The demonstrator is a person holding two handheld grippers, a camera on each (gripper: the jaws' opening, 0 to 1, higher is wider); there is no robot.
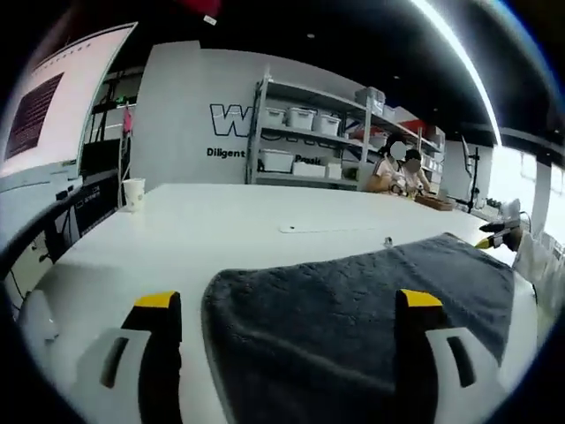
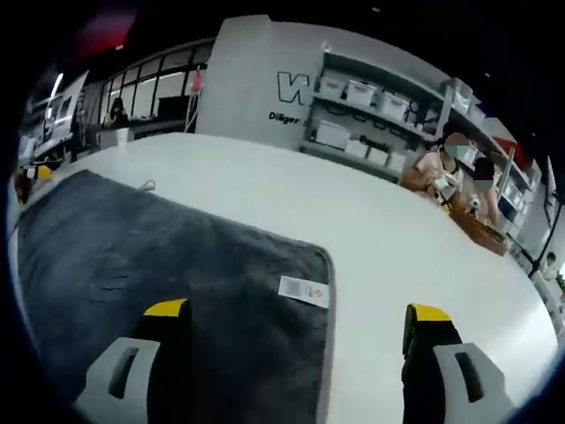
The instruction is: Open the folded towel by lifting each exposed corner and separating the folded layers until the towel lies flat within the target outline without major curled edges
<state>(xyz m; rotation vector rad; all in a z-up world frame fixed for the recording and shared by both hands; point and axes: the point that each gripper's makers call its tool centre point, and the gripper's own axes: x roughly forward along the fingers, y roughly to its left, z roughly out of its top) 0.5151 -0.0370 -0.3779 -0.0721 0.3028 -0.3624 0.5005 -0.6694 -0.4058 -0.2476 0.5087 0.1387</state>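
Both grippers [image 1: 287, 322] [image 2: 296, 329] released over the towel [image 1: 353, 309]; I should pinch the corner beside its label [image 2: 304, 290].

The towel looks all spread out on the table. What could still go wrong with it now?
The grey towel has a white care label near its corner, so the tongs might pinch only the label. Both tongs, left and right, are open above the fabric; closing too deep could bunch it up. A paper cup stands on the white table, though well away, so only a wide swing might tip it.
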